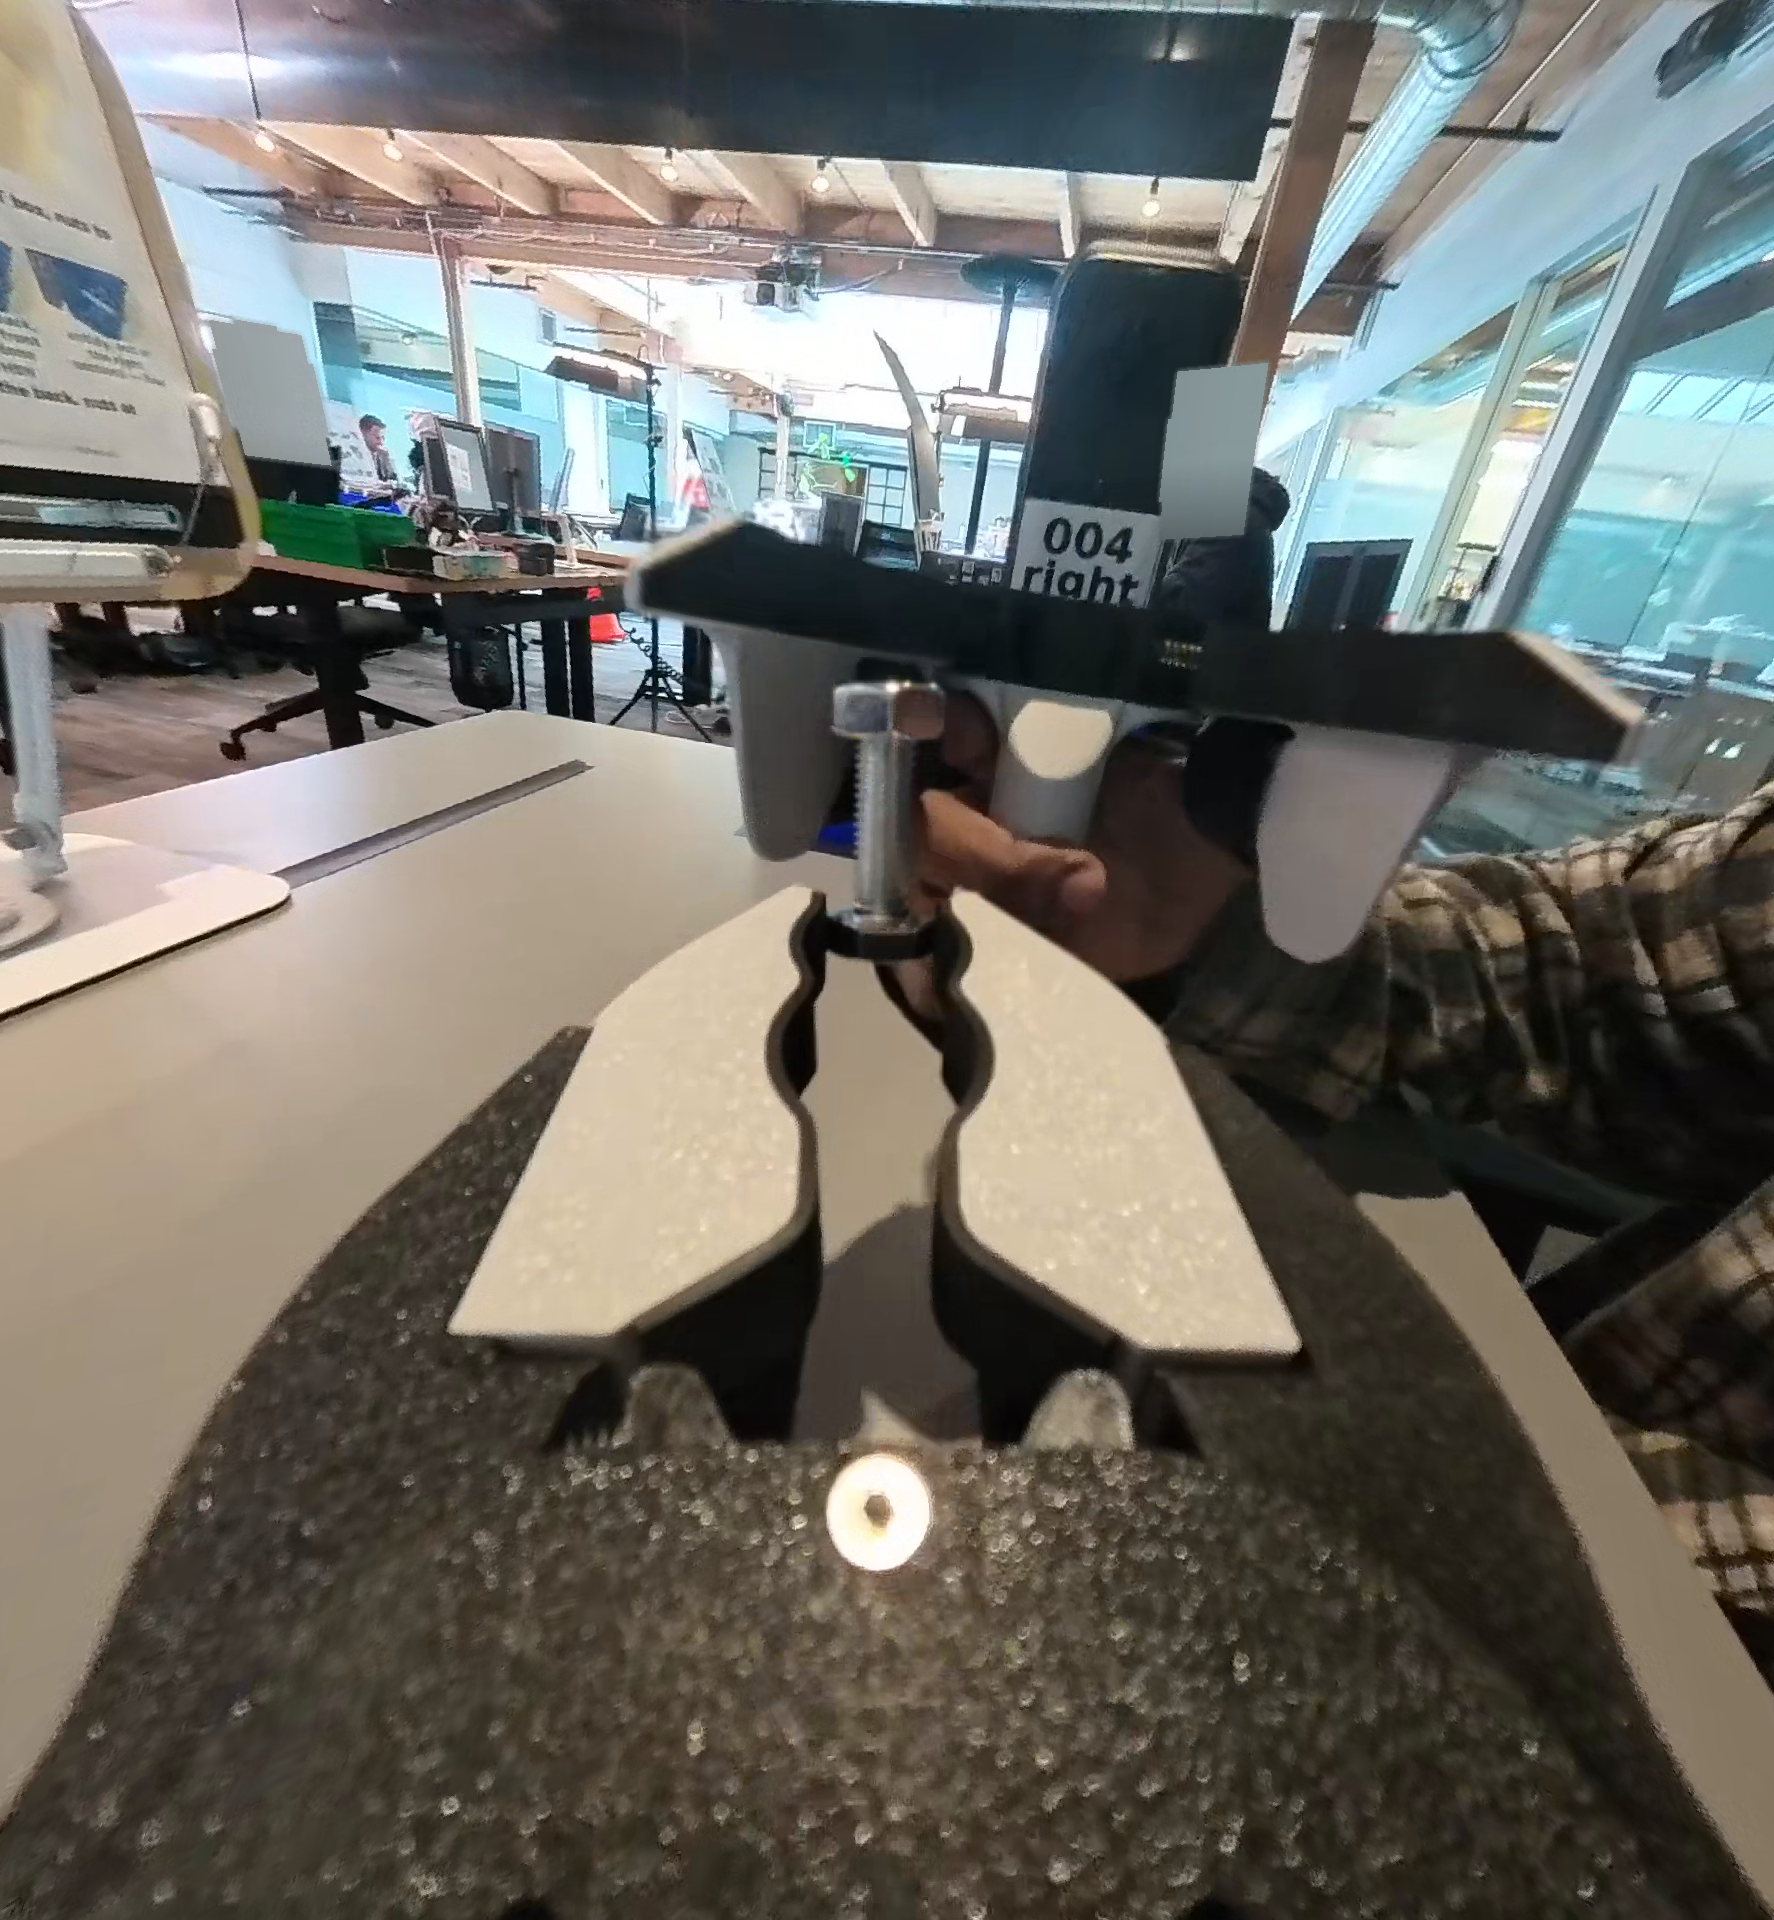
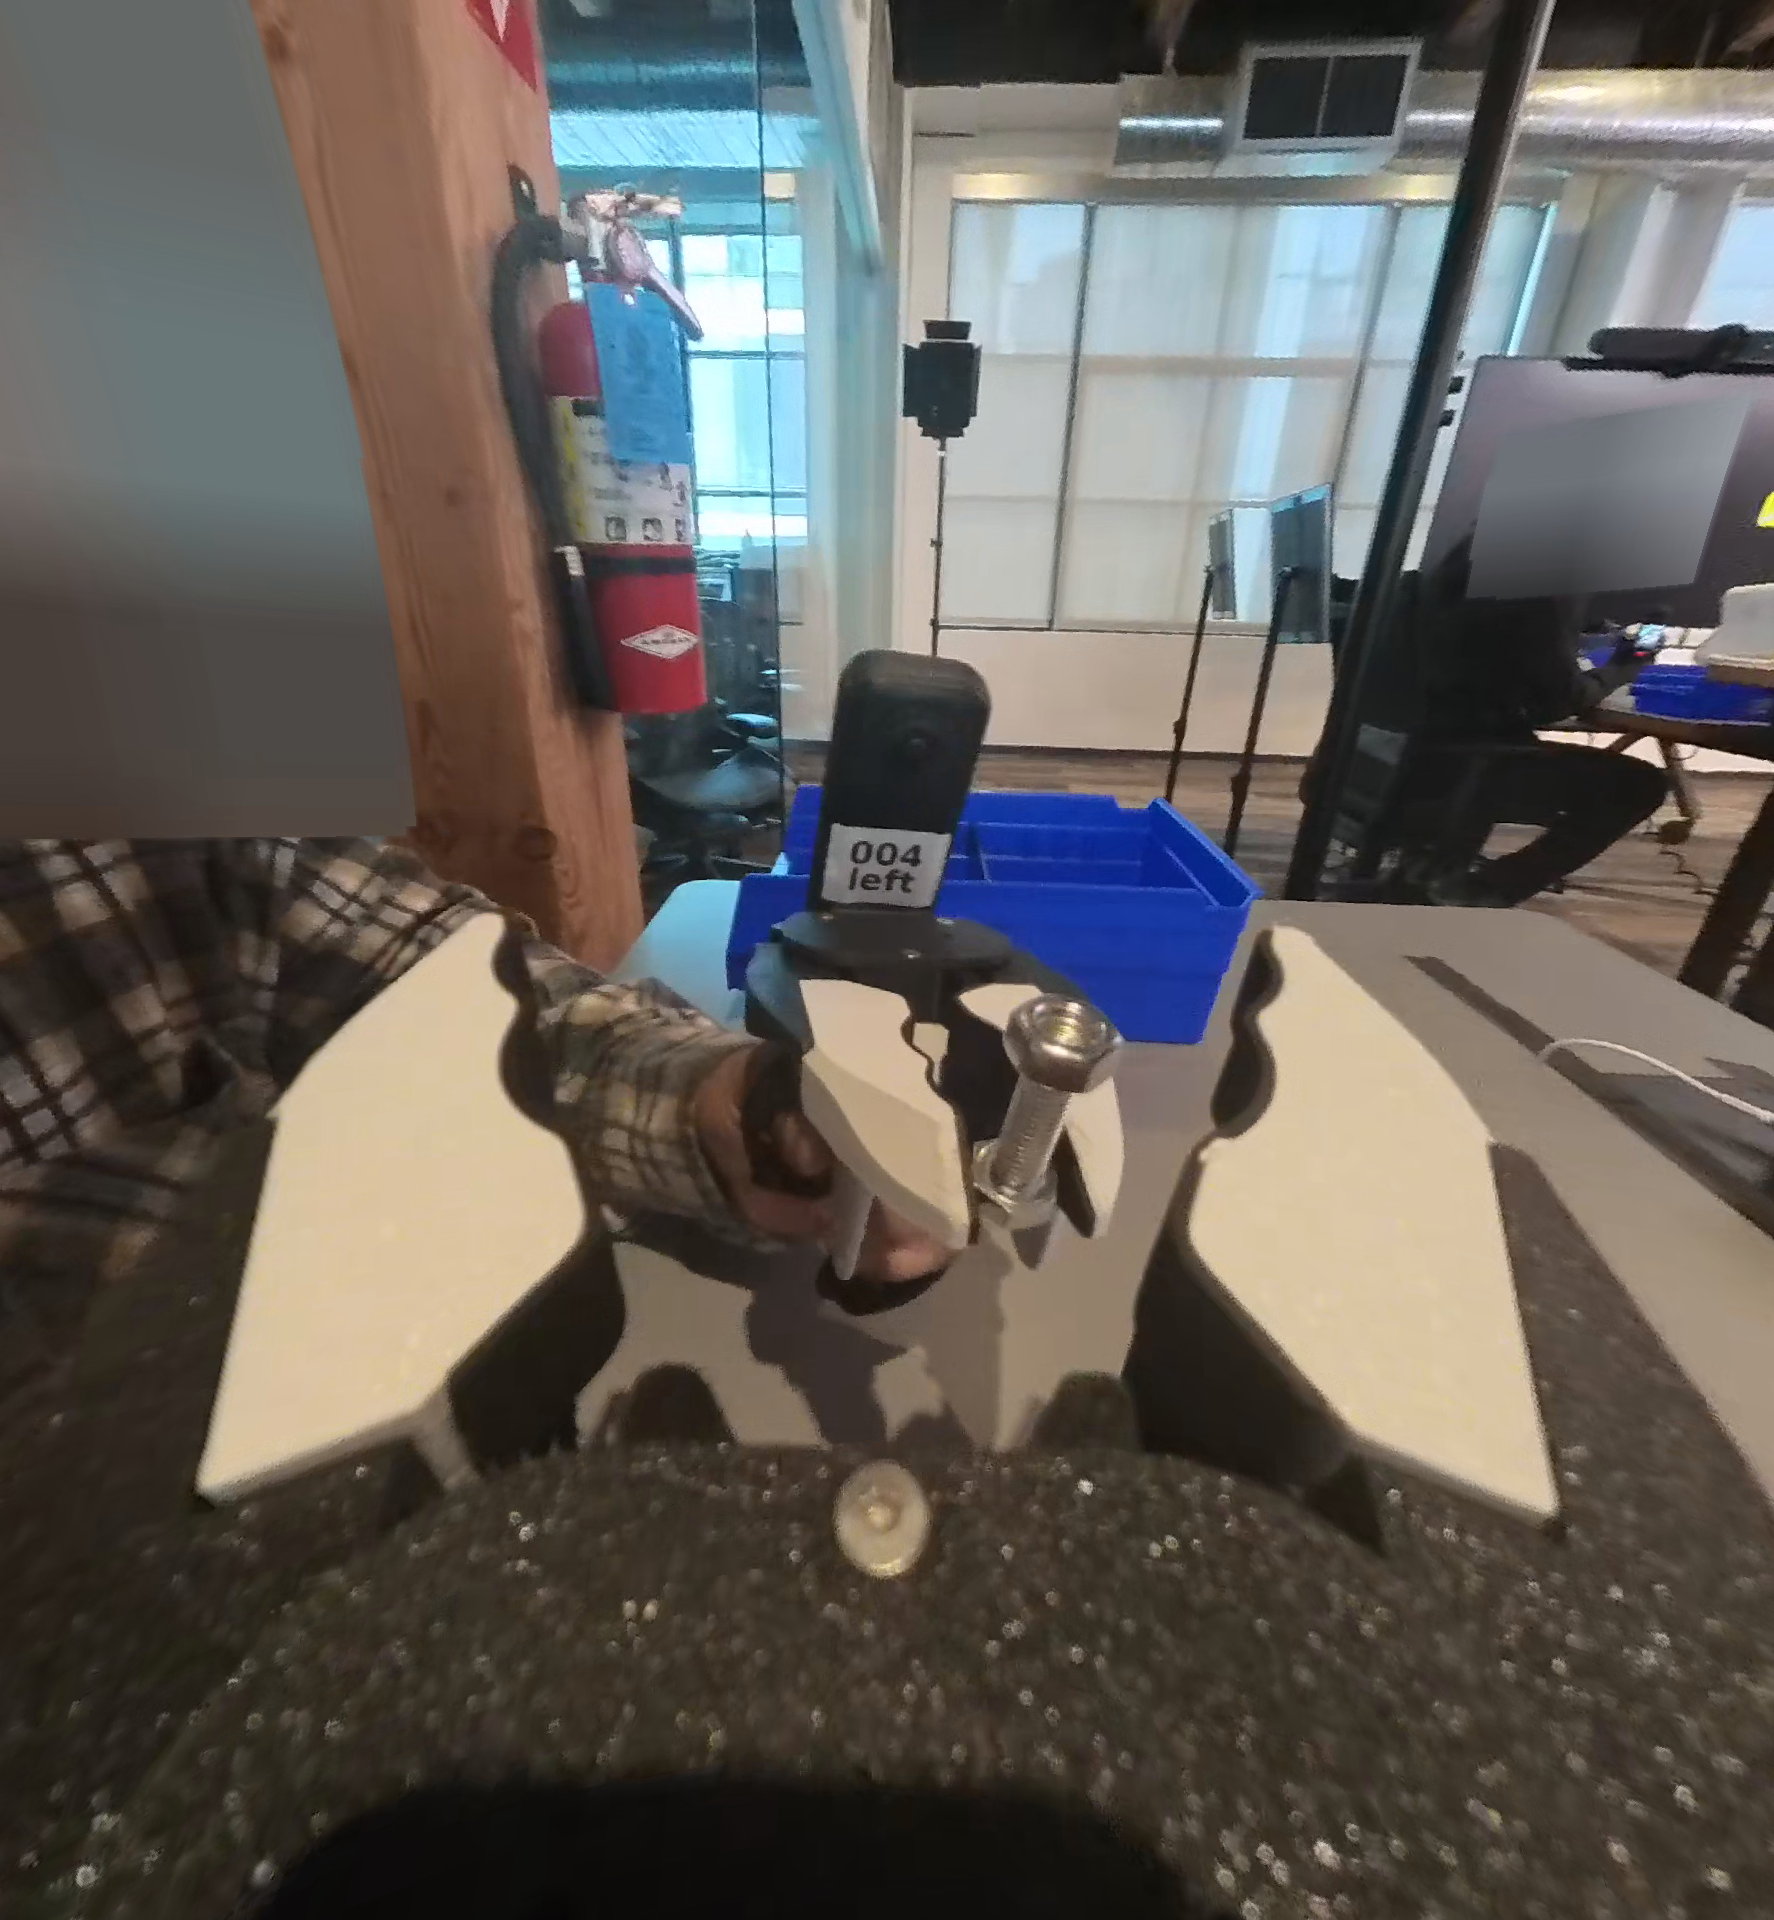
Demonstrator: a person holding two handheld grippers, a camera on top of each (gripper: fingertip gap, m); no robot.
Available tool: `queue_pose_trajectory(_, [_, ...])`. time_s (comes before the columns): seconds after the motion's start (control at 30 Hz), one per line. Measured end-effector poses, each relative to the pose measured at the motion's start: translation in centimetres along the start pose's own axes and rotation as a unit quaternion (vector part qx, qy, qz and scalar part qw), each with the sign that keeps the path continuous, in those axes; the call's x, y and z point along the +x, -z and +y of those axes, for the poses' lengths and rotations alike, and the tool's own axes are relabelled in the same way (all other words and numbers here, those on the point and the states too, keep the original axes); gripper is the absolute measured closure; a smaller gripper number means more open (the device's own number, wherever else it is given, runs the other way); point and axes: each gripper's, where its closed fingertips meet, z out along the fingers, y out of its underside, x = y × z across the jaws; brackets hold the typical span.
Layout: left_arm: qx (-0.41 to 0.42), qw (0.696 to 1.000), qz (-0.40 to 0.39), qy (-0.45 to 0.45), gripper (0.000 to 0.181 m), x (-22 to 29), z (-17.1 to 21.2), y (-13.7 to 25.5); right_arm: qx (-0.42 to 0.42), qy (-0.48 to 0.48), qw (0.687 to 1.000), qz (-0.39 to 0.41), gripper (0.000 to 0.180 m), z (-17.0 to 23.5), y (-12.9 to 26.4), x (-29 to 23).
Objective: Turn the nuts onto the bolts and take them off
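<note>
left tongs (image 1: 878,935) clenched on nut (image 1: 875,928) | right tongs (image 2: 878,1049) released | grip bolt (image 2: 1044,1101) head squarely, spin steadily

We see a bolt (image 1: 881,805) of bright, glossy metal, its shank ridged with thread, and the nut (image 1: 875,928) at its lower end looks like the same shiny metal. The left gripper (image 1: 878,935) has fingers (image 1: 675,1122) faced in a matt, finely grainy pale material over dark edges, and its body is rough, speckled black foam. The right gripper (image 2: 883,997) looks alike. The table (image 1: 239,1039) is smooth, matt grey. The bin (image 2: 1091,914) is glossy blue plastic, ribbed on its side. The sleeve (image 1: 1548,997) is soft plaid cloth. The post (image 2: 447,520) is bare, grained wood.
</note>
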Motion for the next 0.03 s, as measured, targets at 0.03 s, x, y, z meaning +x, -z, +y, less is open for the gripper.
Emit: queue_pose_trajectory(0.03, [0.002, 1.0, 0.002, 0.006, 0.162, -0.05, 0.02, 0.02, 0.0, -0.002, 1.0, -0.007, 0.055, 0.11, -0.14, -0.14])
